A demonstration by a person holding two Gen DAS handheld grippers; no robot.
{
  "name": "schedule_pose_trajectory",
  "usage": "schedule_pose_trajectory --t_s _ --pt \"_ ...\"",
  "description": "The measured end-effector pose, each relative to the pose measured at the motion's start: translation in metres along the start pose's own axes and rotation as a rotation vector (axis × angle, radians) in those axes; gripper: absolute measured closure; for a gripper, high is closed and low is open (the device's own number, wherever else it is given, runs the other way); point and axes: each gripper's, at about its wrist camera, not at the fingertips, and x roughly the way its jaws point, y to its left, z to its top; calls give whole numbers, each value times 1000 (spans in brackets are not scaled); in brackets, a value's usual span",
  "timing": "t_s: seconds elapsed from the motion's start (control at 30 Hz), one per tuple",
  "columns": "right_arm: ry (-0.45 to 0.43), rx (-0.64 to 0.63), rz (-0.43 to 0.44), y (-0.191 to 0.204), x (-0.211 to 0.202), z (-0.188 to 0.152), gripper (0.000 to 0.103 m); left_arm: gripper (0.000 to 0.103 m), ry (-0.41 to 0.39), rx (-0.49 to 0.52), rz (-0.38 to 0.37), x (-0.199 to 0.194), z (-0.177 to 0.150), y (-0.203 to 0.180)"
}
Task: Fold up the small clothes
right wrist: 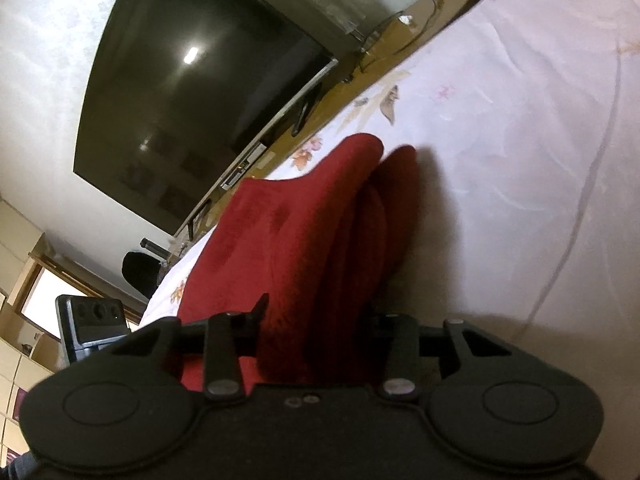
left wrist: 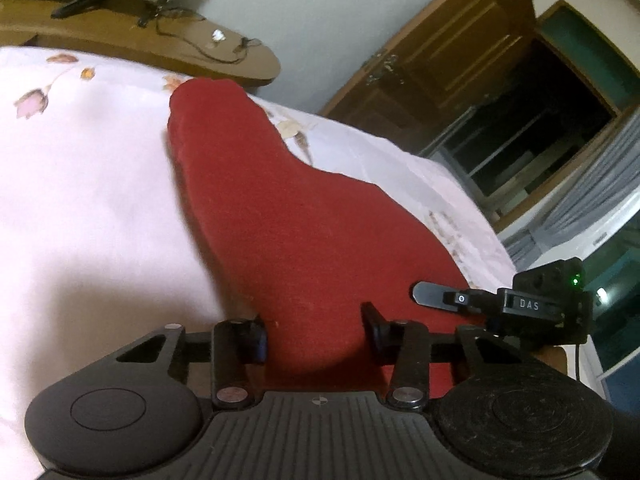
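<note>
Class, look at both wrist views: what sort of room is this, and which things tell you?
Probably a bedroom: a red garment lies on a floral bedsheet, with a television on a wooden stand and a wooden door beyond.

Two matte black grippers

Left gripper [left wrist: 316, 334]: ribbed base, round side discs, silver rivets; right gripper [right wrist: 316, 320] black with matching discs.

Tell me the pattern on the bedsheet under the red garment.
The bedsheet is pale pink-white with scattered orange-pink flower prints, clearest in the left wrist view beside the red garment.
</note>
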Motion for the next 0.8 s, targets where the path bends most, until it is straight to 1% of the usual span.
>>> schedule_pose_trajectory --t_s 0.13,0.23,0.37,0.63,0.73,0.8 --pt "-8 -23 10 21 0 -1 65 60 -7 17 -7 -16 1 -3" --pt "-8 -46 -1 42 5 -5 65 60 -17 16 -14 -35 3 3" --pt "-5 -57 6 68 19 -13 65 60 -41 21 -7 -68 3 13" --pt "8 -74 52 122 70 -26 65 60 -73 9 42 -137 9 51" --pt "18 -68 75 137 92 -30 65 60 -79 -19 50 -162 6 76" --pt "27 -56 90 143 107 -34 65 60 -67 -49 52 -173 2 94"
